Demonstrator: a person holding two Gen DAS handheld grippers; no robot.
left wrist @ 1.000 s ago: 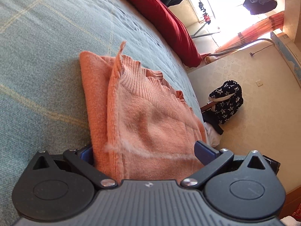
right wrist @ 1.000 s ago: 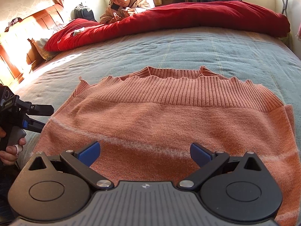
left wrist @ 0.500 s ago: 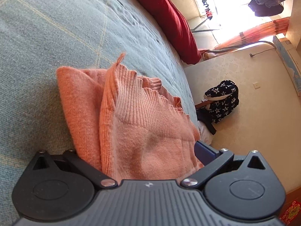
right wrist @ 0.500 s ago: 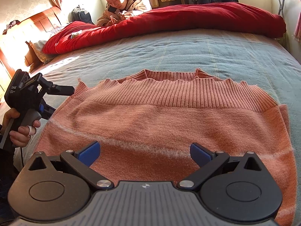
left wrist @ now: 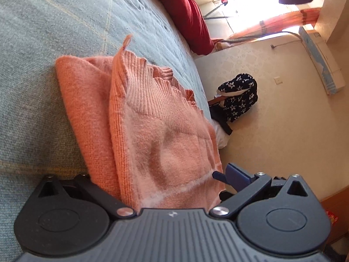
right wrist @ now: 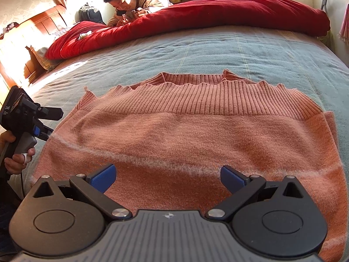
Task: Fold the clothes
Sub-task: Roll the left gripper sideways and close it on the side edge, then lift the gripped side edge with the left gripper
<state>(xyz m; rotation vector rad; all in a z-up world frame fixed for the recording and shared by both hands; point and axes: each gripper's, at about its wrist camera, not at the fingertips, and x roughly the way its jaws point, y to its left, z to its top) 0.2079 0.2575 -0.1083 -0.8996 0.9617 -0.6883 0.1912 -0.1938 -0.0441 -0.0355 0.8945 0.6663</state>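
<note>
Left wrist view: the grey-green bed (left wrist: 43, 43) fills the left side. On it lies the orange sweater (left wrist: 152, 135), folded into layers, its ribbed hem pointing away from the camera. The near edge of the sweater runs straight into the left claw (left wrist: 165, 181). Only 1 blue fingertip (left wrist: 235, 174) shows, at the right edge of the cloth; the other is hidden beneath the knit, so the jaws stand wide with the sweater between them. To the right, beyond the bed, a star-patterned bag (left wrist: 237, 100) rests on the cream floor (left wrist: 283, 131), and a red quilt (left wrist: 185, 17) lies along the bed's far edge.

Right wrist view: at far left a hand (right wrist: 15, 157) holds the left claw at the sweater's left edge. The sweater spreads flat across the bed, ribbed band farthest away, directly ahead of and beneath the right claw (right wrist: 168, 175). Its 2 blue fingertips (right wrist: 104, 176) stand wide apart above the knit, gripping nothing.
</note>
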